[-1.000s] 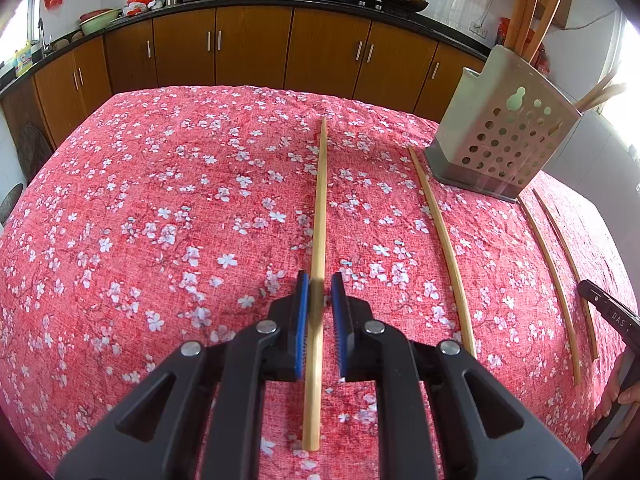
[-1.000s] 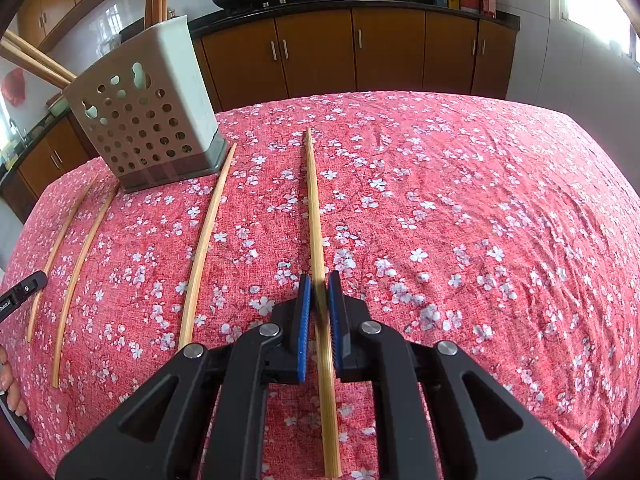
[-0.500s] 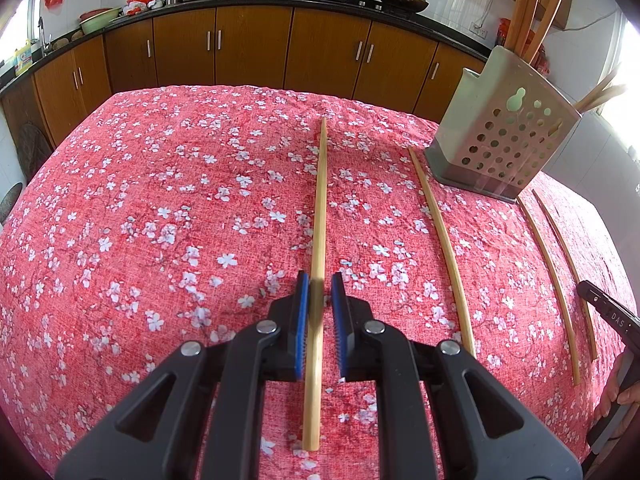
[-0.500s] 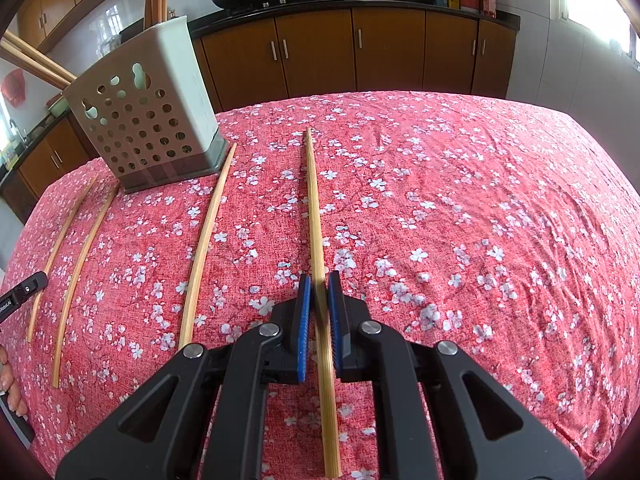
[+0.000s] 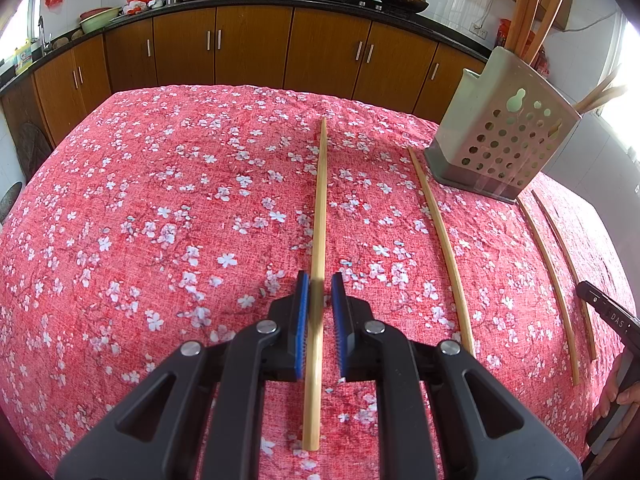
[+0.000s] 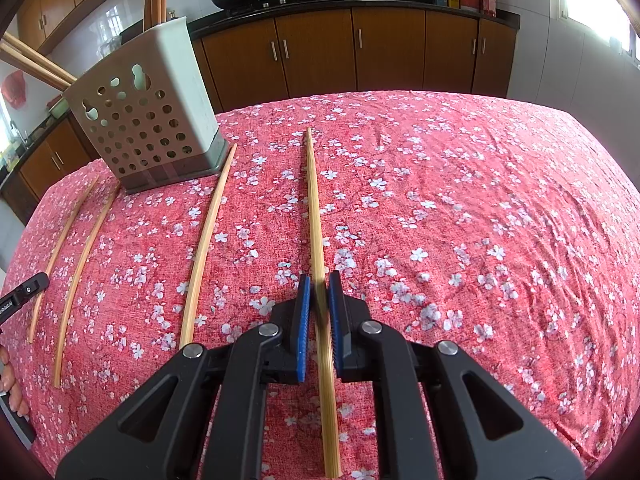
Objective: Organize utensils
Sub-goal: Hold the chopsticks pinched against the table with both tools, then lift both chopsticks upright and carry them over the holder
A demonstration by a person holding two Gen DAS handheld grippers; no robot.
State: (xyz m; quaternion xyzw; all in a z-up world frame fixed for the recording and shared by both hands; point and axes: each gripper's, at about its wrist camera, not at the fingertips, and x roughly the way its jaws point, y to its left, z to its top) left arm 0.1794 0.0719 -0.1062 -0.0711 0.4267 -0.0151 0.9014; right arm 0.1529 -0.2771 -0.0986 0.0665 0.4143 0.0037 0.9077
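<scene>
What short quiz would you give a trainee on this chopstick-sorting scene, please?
1. True or false: the perforated holder stands empty.
2. The left gripper is: A) straddling a chopstick that lies on the tablecloth; B) gripping the holder; C) over bare cloth.
3. In the left wrist view, how many chopsticks lie on the tablecloth?
Key: 1 false, standing chopsticks poke out of it; 2 A; 3 four.
</scene>
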